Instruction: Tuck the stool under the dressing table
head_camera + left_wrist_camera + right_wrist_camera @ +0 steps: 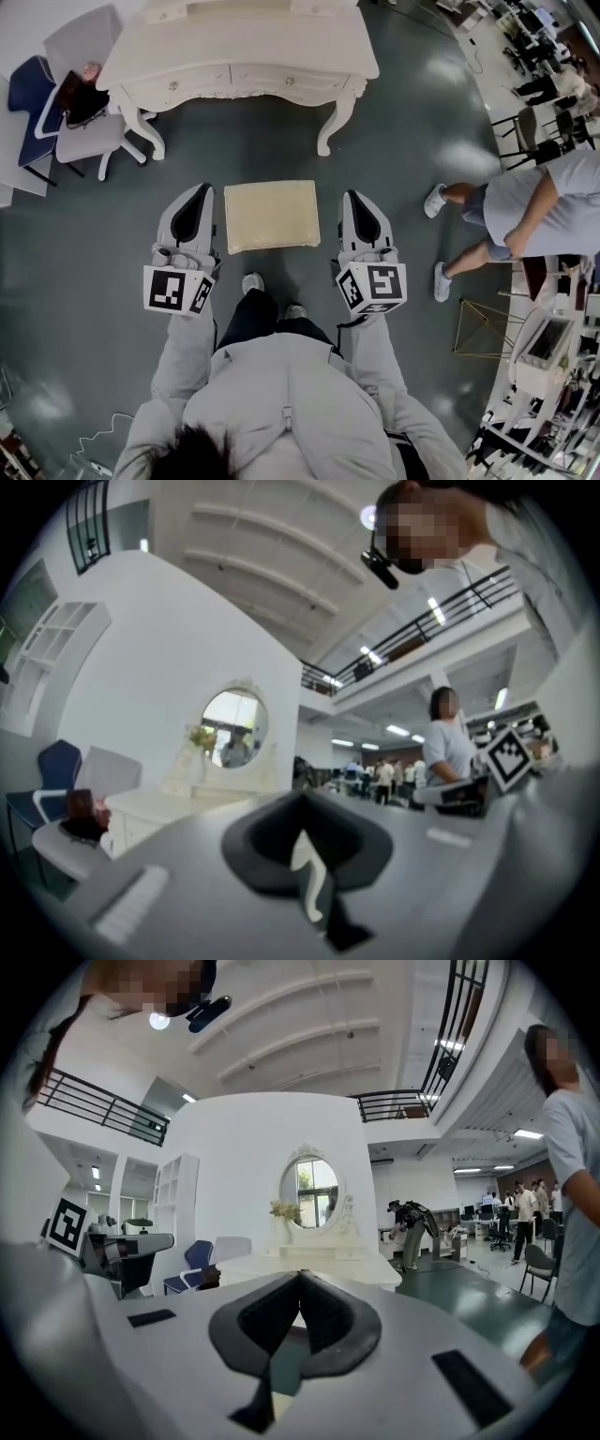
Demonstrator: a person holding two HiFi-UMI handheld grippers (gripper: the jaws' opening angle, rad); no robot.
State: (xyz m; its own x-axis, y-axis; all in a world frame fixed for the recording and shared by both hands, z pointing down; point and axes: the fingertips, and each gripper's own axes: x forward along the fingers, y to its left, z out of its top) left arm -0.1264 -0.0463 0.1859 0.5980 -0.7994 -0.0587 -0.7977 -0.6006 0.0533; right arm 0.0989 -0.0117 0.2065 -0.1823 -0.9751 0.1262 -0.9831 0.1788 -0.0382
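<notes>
On a grey floor (84,253) before a cream dressing table (234,52), the left tongs (199,190) and the right tongs (354,197) are both pressed shut with nothing between them. Each points level toward the furniture, and they flank the stool (272,215), one at either side of its padded cream top. Neither pair grips it, and the view from above does not show whether their flanks touch its edges.

The stool stands short of the dressing table, apart from it and wholly outside the knee space. It appears to sit nearer the right front leg (330,131) than the left front leg (150,136).

That offset looks like the main hazard. A straight push forward could drive the stool's right corner into the curved right front leg, jamming it or jolting the table. With the tongs closed and merely alongside, the stool can only be pinched between them or nudged. Uneven pressure from the two sides would likely swivel it off line. Pressing high on the cushion while its feet drag on the floor could also tip it forward.

The operator's shoes (253,281) are just behind the stool, leaving little room to step without kicking it. A bystander (530,211) to the right and the chairs (84,131) left of the table stand well apart and look clear of the path.
</notes>
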